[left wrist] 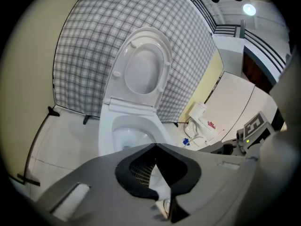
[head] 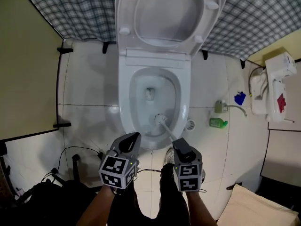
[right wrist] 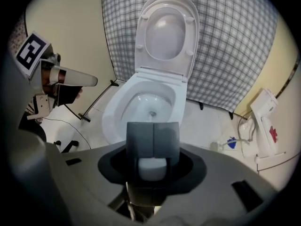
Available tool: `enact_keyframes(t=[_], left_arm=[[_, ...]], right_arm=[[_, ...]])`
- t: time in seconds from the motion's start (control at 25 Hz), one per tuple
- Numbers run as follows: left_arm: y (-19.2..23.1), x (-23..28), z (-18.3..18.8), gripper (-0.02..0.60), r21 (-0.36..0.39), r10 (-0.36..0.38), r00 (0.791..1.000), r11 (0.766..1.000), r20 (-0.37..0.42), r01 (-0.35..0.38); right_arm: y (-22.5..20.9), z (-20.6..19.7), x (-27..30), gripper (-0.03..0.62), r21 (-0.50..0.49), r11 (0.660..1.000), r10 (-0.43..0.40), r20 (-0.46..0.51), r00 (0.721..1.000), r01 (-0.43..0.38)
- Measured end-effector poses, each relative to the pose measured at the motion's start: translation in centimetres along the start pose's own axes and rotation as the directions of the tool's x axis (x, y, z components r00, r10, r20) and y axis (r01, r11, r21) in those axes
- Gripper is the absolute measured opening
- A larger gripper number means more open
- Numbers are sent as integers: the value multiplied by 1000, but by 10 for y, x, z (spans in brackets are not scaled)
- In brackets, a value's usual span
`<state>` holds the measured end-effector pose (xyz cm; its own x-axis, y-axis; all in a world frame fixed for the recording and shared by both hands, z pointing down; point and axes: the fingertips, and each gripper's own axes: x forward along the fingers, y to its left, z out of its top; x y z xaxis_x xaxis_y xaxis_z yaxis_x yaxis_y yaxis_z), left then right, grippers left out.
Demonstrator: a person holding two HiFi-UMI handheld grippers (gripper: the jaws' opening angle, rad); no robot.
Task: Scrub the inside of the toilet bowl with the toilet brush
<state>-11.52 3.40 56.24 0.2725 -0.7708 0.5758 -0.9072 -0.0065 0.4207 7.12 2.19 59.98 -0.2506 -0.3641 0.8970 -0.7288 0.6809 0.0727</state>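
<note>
The white toilet [head: 123, 98] stands with seat and lid [head: 169, 13] raised, also in the left gripper view [left wrist: 106, 131] and the right gripper view [right wrist: 113, 112]. The toilet brush head [head: 159, 120] rests low inside the bowl on its near right wall. Its pale handle [head: 168, 132] slants back to my right gripper [head: 180, 145], which is shut on it; the handle's end [right wrist: 152, 167] shows behind the closed jaws of that gripper [right wrist: 153, 126]. My left gripper [head: 131, 139] hovers over the bowl's near rim, left of the brush, shut and holding nothing.
A green bottle [head: 217, 123], a blue object [head: 240, 98] and a white wall-side unit [head: 273, 88] lie right of the toilet. A round floor drain [head: 190, 125] sits by the bowl. Black cables [head: 75, 149] and a dark bag [head: 42, 197] are at lower left. Checked cloth [head: 70, 8] hangs behind.
</note>
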Motion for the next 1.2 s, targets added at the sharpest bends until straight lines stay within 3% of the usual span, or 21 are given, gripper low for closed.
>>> enact_keyframes(t=[0.2,0.44,0.92,1.2], left_arm=[[3,-4,-4,11,-3,12,1000,1000,-2,-12],[6,-7,-16,11,-16,21,1000,1000,-18,-21],[12,-2,-12,11,-6,33,999,999,-17,-33],[10,-2,-18,11,-15,30,999,999,-26,-31]], right_arm=[[13,15,-5,182,-57,995,82,43,996,-79],[39,17,-8,181,-145,972,190,6,982,-187],[34,43,96,181,-196,970,136,-62,989,-146],[27,27,65,180,-319,931,153,-108,982,-180]])
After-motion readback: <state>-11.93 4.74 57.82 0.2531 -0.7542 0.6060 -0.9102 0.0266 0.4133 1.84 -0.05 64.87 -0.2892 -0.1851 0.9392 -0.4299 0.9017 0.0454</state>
